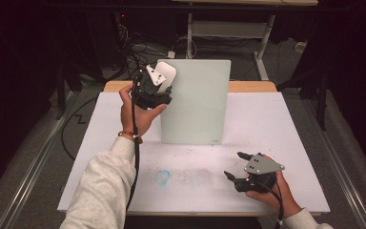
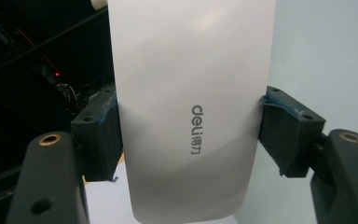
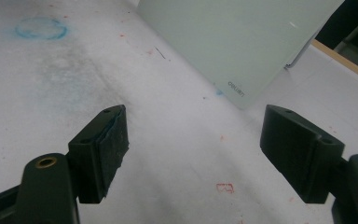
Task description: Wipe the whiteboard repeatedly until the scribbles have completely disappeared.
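White eraser (image 2: 191, 112), pale green board (image 1: 196, 100)

Grey lettering marks the eraser at frame centre; a blue scribbled ring (image 1: 162, 177) and small red flecks stain the white table (image 1: 290, 143) at lower left.

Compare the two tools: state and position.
The left tool is shut on the white eraser and raised beside the glass board; the right tool is open, holds nothing, and sits low over the table. Both have black jaws.
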